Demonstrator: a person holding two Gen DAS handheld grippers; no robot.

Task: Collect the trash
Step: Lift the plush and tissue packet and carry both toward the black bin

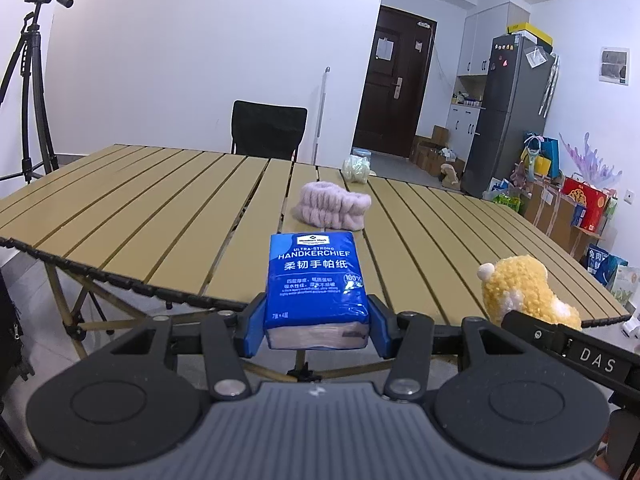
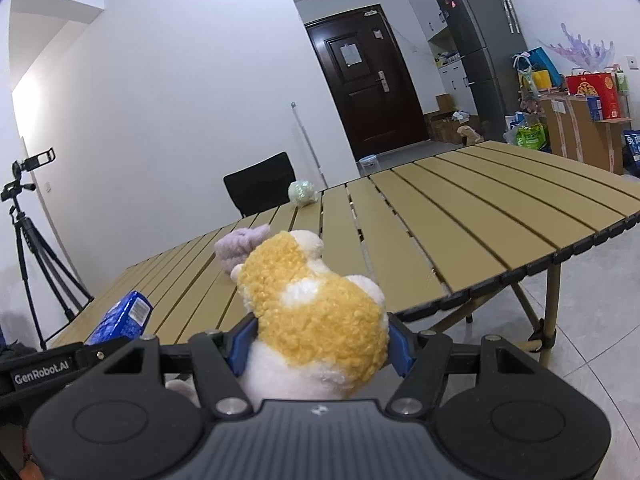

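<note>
Gripping one blue handkerchief pack point(image 1: 316, 288) between its blue pads, the left gripper point(image 1: 317, 330) is partly closed, its jaws pressed against the pack's two sides, and it holds the pack in the air just short of the near edge of the slatted table point(image 1: 160, 216). Two such grippers are in use. Taking the table as the landmark and going left to right in the left wrist view: one tripod point(image 1: 30, 80) with a camera stands on the floor off its far left corner, one black chair point(image 1: 268, 130) stands behind its far edge, one pink fluffy headband point(image 1: 332, 208) lies on its middle slats, and one pale green bundle point(image 1: 357, 168) sits near its far edge behind the headband. Further right, the right gripper point(image 2: 318, 344) is about half closed on one yellow and white plush toy point(image 2: 316, 312), jaws squeezing the toy's body, which hangs above the table's near edge. Beyond the table's right end stand one dark door point(image 1: 390, 80) and one grey fridge point(image 1: 508, 116), with bags and boxes on the floor
</note>
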